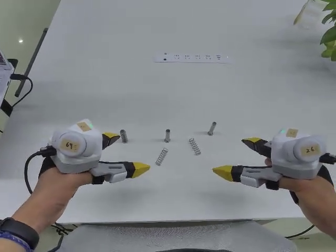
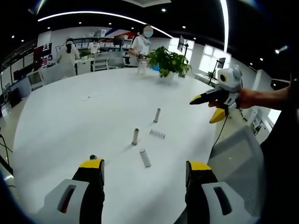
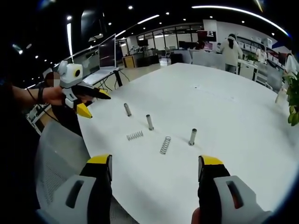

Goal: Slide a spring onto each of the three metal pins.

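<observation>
Three metal pins stand in a row on the white table (image 1: 157, 89). The left pin (image 1: 124, 136) carries a coiled spring; the middle pin (image 1: 167, 135) and the right pin (image 1: 211, 128) are bare. Two loose springs lie in front of them, one (image 1: 161, 156) left of centre, the other (image 1: 195, 146) right of centre. My left gripper (image 1: 125, 153) is open near the left pin, holding nothing. My right gripper (image 1: 237, 156) is open to the right of the pins, also holding nothing. The right gripper view shows the sprung pin (image 3: 127, 109), both bare pins (image 3: 149, 122) (image 3: 192, 136) and both springs (image 3: 134, 136) (image 3: 165, 144).
A white power strip (image 1: 193, 58) lies at the far middle of the table. Plant leaves (image 1: 326, 31) reach in at the back right. A dark cable (image 1: 29, 65) runs along the left edge. A grey chair back (image 1: 168, 236) sits below the near edge. People stand far off.
</observation>
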